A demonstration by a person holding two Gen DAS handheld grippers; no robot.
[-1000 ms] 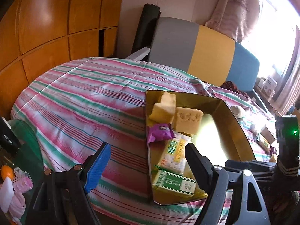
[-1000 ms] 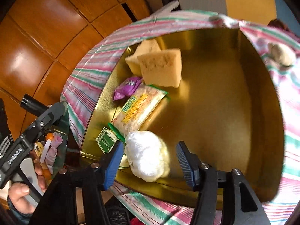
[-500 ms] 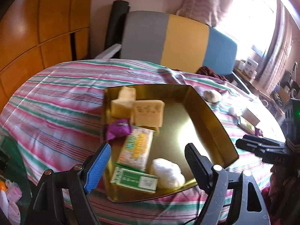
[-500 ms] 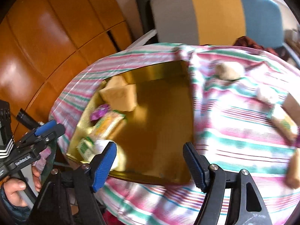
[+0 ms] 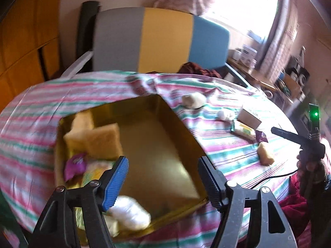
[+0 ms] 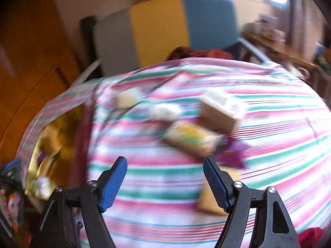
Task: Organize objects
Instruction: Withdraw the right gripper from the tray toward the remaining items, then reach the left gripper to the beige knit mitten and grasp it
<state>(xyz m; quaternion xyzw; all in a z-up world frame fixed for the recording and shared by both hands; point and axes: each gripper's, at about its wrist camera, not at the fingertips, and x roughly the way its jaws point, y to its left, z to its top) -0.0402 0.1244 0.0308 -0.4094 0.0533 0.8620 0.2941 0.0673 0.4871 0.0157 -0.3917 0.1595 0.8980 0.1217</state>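
Here the left gripper [image 5: 162, 179] has just been closing, yet its jaws stand apart with nothing between them, above the gold tray [image 5: 165, 111]. The right gripper [image 6: 165, 180] has just been opening and is empty, over the striped cloth [image 6: 269, 124] near a snack packet [image 6: 192, 138].

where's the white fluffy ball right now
In the left wrist view, the white fluffy ball lies in the gold tray's near corner, just behind the left gripper's blue pad.

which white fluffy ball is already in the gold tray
The white ball at the gold tray's near corner, by the left gripper; the other two fluffy balls lie on the striped cloth.
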